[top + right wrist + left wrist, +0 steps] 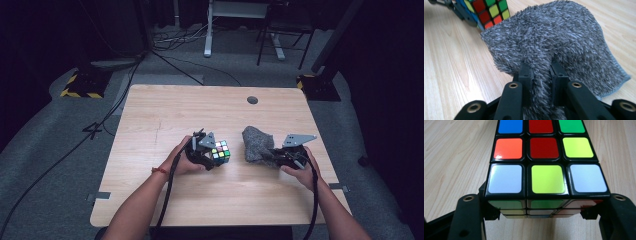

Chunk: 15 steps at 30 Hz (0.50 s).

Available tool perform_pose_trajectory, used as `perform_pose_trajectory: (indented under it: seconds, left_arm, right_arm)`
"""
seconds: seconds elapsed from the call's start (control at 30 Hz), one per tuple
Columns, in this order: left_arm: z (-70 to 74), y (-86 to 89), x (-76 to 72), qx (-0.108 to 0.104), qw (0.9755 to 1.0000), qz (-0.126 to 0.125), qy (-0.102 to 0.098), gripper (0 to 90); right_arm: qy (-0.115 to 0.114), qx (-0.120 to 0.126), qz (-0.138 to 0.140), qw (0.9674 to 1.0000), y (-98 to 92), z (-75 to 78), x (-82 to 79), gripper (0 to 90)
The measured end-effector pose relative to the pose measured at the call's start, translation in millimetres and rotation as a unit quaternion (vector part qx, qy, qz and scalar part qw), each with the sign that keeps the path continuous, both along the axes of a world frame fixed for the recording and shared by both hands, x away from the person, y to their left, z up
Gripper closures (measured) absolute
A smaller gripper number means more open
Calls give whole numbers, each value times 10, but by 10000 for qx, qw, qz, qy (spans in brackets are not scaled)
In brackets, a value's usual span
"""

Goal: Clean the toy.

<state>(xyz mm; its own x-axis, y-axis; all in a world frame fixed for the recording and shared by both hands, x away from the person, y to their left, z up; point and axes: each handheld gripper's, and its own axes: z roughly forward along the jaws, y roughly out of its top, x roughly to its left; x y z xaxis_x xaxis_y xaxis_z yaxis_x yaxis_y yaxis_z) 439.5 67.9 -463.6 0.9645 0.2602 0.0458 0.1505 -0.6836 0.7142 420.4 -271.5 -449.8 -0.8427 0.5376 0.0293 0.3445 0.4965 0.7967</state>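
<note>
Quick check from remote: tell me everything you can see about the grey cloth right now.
The grey cloth is a fluffy, long-pile fabric, microfibre by its look, with a stitched lighter hem along one edge. The right gripper is shut on a pinched fold of it, so it bunches and stands up from the wooden table on the person's right. The puzzle cube sits close beside it, apparently not touching.

A light wooden table (165, 107) stands on grey carpet (50, 150), with a round dark grommet (252, 100) near its far edge. Far left on the floor sits a black base with yellow-black hazard stripes (82, 85); another base (317, 85) sits far right. Cables (175, 42) trail beyond, near white desk legs (209, 30).
</note>
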Motion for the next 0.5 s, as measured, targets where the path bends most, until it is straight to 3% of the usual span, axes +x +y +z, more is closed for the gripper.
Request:
perform_pose_trajectory:
  seconds: [0.37, 0.5]
  left_arm:
    - [63, -118, -8, 28, 9999, -121, -34, 338]
    - [59, -194, -56, 86, 9998, -132, -102, 338]
  right_arm:
    - [-194, 39, 138, 9997, 81, 208, -22, 753]
    - [-290, 84, 277, 9992, 215, 325, -18, 753]
